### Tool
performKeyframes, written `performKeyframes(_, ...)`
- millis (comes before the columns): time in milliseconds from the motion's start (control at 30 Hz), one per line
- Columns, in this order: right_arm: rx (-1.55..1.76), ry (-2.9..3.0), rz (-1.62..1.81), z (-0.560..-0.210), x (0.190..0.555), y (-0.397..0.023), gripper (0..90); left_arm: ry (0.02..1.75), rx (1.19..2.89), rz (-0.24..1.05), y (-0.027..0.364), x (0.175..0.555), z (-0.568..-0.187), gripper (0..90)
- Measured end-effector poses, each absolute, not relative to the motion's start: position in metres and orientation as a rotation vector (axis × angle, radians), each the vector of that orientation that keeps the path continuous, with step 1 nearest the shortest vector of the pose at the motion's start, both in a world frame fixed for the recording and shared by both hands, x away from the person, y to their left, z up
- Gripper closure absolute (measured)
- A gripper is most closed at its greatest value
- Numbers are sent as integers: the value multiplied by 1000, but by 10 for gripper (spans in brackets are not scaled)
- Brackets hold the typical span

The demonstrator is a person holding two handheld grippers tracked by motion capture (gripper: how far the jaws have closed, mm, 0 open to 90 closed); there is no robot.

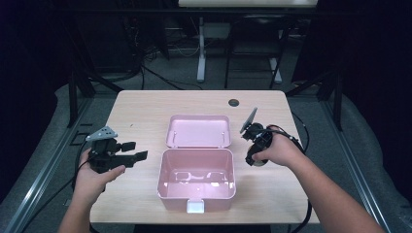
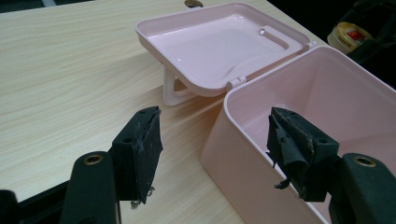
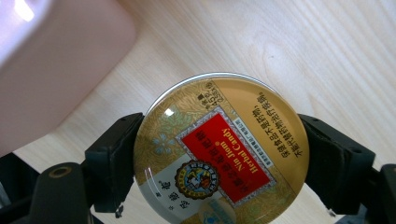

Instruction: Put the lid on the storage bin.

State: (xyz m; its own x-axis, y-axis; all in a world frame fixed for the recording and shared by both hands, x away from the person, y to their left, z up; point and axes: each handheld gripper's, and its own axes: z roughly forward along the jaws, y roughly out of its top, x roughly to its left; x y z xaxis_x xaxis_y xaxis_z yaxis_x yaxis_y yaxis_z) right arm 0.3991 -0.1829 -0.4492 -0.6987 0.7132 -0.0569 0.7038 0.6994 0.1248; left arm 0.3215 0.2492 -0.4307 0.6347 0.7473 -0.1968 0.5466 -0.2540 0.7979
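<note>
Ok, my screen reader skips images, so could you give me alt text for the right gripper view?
A round gold candy tin with a red label is clamped between the two black jaws of the right tool, above a light wooden table. A pink box sits at upper left.

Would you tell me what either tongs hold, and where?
The right tongs clamp a round candy tin by opposite edges; the left tongs are open, holding nothing.

On the worktop (image 1: 136, 104) we find the open storage box (image 1: 197, 178) at centre, its hinged lid (image 1: 197, 131) lying flat behind it. We see the left tool (image 1: 138, 150) left of the box, and the candy tin (image 3: 220, 148) between the right tool's (image 1: 253, 156) jaws, right of the box.
</note>
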Motion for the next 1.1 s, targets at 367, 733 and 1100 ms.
performKeyframes(367,1014,2858,173,-422,391,-166,196,1023,1944,270,249,322,-431,351)
performKeyframes(733,800,2947,166,-406,385,-154,195,1022,1943,264,248,322,-432,351)
performKeyframes(1100,591,3026,157,-407,378,-138,195,1024,1942,262,248,323,-433,351)
